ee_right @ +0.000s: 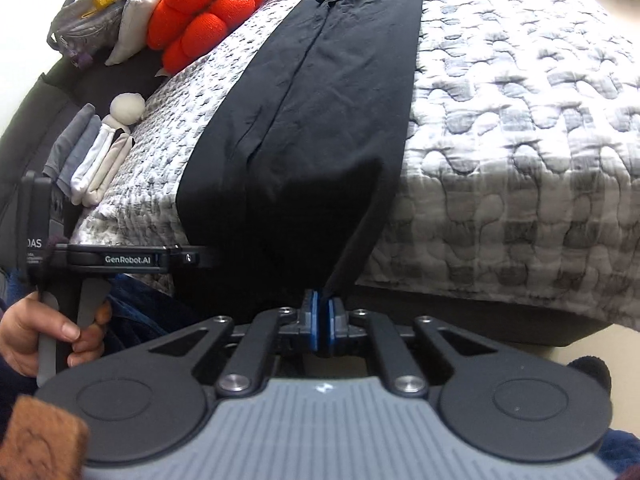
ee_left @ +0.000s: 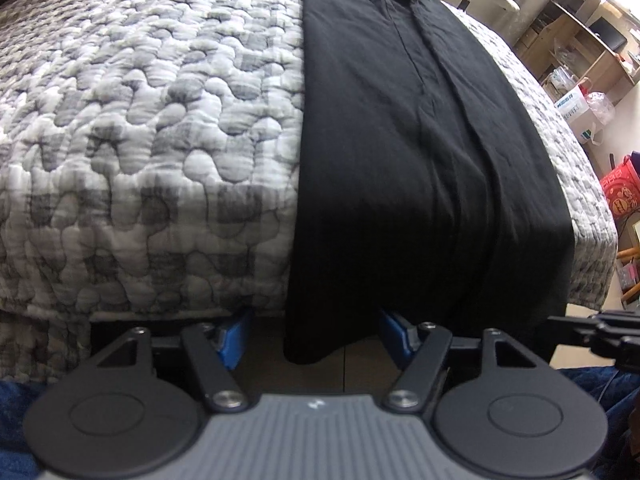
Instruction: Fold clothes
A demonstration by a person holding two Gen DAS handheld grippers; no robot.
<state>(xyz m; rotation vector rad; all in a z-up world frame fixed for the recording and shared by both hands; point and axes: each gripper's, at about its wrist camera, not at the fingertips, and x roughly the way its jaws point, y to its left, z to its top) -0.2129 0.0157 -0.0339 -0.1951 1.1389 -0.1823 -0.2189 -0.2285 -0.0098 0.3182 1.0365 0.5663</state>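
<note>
One black garment point(ee_left: 420, 140) lies lengthwise across the quilt point(ee_left: 140, 140), its near end hanging over the bed's front edge. Left gripper point(ee_left: 316, 334): released, blue pads apart, below that edge. Right gripper point(ee_right: 323, 322): clenched on the garment's hanging hem.

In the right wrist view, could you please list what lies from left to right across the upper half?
Grey bag → white pillow → red flower cushion → black garment → bare quilt.
</note>
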